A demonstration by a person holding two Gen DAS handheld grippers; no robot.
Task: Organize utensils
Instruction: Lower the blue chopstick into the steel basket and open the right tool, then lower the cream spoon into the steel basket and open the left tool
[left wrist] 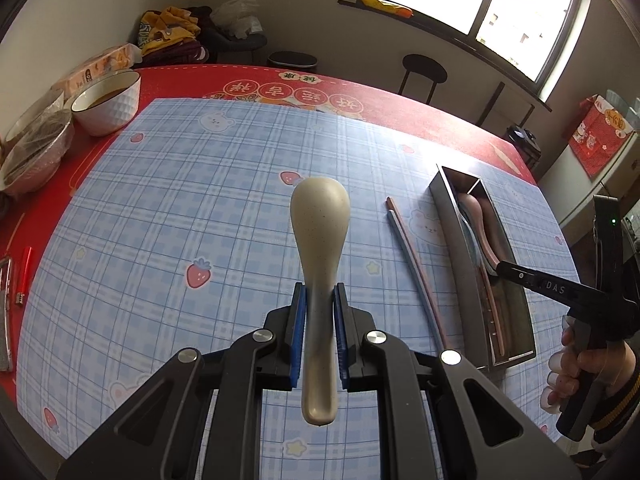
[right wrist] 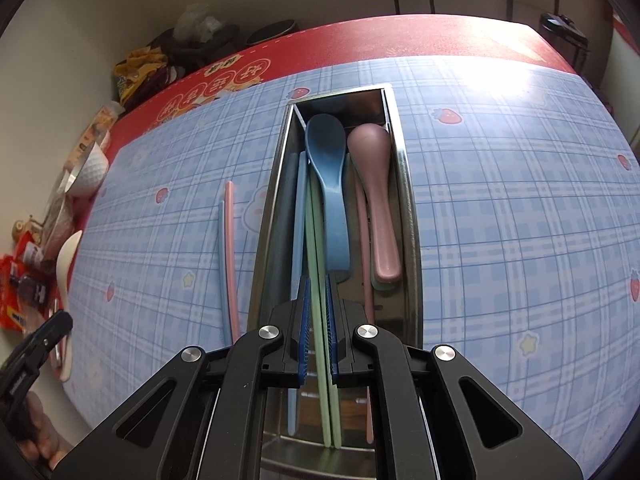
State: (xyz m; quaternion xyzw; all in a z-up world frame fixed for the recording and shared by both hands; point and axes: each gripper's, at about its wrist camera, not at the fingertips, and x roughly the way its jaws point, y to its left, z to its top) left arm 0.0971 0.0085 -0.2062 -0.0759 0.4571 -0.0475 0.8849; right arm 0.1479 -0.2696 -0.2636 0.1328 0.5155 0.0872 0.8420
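My left gripper (left wrist: 320,296) is shut on the handle of a cream spoon (left wrist: 320,216), held above the blue checked mat, bowl pointing away. My right gripper (right wrist: 318,292) is shut on a pair of green chopsticks (right wrist: 320,352) over the long metal utensil tray (right wrist: 408,216). In the tray lie a blue spoon (right wrist: 330,176), a pink spoon (right wrist: 376,184), a blue chopstick (right wrist: 297,216) and a pink chopstick (right wrist: 366,240). One pink and one blue chopstick (right wrist: 228,252) lie on the mat left of the tray; they also show in the left wrist view (left wrist: 412,260), as does the tray (left wrist: 460,264).
A white bowl (left wrist: 108,100), a wrapped bowl (left wrist: 36,148) and a tissue box (left wrist: 100,66) stand at the table's far left. A red lighter (left wrist: 23,272) lies at the left edge. A stool (left wrist: 424,72) stands beyond the red tablecloth (left wrist: 400,100).
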